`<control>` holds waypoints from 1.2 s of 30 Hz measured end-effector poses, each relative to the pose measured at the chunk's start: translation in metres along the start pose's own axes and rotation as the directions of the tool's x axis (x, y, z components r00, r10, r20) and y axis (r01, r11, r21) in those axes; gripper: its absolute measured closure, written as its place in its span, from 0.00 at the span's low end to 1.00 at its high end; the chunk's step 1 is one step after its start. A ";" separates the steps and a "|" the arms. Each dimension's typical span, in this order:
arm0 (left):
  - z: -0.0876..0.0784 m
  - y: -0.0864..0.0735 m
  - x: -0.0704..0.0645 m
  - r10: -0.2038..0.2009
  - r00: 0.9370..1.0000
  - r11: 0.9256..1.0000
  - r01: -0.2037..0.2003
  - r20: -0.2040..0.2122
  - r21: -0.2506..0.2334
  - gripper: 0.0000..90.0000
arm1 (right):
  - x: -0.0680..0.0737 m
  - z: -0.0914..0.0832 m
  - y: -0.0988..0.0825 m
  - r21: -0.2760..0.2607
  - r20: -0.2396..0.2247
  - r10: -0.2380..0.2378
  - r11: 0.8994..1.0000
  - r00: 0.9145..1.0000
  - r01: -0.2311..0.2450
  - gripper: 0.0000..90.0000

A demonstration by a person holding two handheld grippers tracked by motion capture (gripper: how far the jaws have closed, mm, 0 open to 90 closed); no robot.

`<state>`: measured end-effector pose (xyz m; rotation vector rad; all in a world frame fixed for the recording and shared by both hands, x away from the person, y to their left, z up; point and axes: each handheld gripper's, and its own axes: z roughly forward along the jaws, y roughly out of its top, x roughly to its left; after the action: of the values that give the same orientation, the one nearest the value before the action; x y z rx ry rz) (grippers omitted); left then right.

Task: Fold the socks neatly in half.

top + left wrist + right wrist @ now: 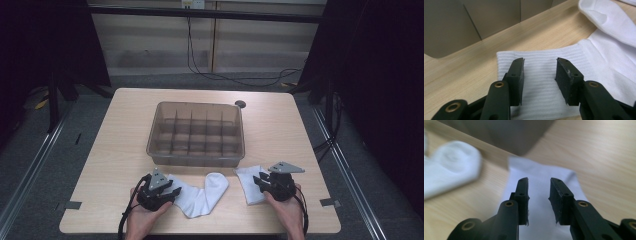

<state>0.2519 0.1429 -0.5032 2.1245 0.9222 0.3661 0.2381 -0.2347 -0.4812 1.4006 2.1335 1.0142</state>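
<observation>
Wooden table (125, 130), pale, cleared for work. Grey divided bin (196, 134) at centre, compartments bare, near wall just behind both socks. Long white sock (200, 195) flat in front of bin, toe toward centre, ribbed cuff (541, 75) under left gripper (540, 75): jaws part-open, straddling cuff, pads (517, 75) off the cloth, nothing pinched. Folded white sock (248, 184) to the right, under right gripper (539, 197): jaws narrow but apart, cloth between, not gripped. Best pinch low on cuff, both layers, then lift level to avoid dragging. Bin wall close ahead: likely snag if swung forward. Trailing cables at table edge, clear of socks.
</observation>
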 end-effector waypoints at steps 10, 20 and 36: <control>0.006 0.012 0.007 -0.007 1.000 1.000 0.008 0.026 -0.006 0.67 | 0.077 0.038 0.035 -0.001 -0.203 -0.159 0.987 0.966 0.162 0.76; 0.003 0.004 0.008 -0.018 0.999 1.000 0.018 0.030 0.010 0.76 | 0.109 0.075 0.043 0.055 -0.261 -0.171 0.980 0.950 0.191 0.60; 0.001 0.003 0.009 -0.005 1.000 1.000 0.005 0.013 0.010 0.69 | 0.108 0.063 0.044 0.007 -0.289 -0.179 0.982 0.940 0.189 0.97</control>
<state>0.2597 0.1474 -0.5024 2.1312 0.9238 0.3459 0.2614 -0.1043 -0.4829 1.0944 2.4476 1.1700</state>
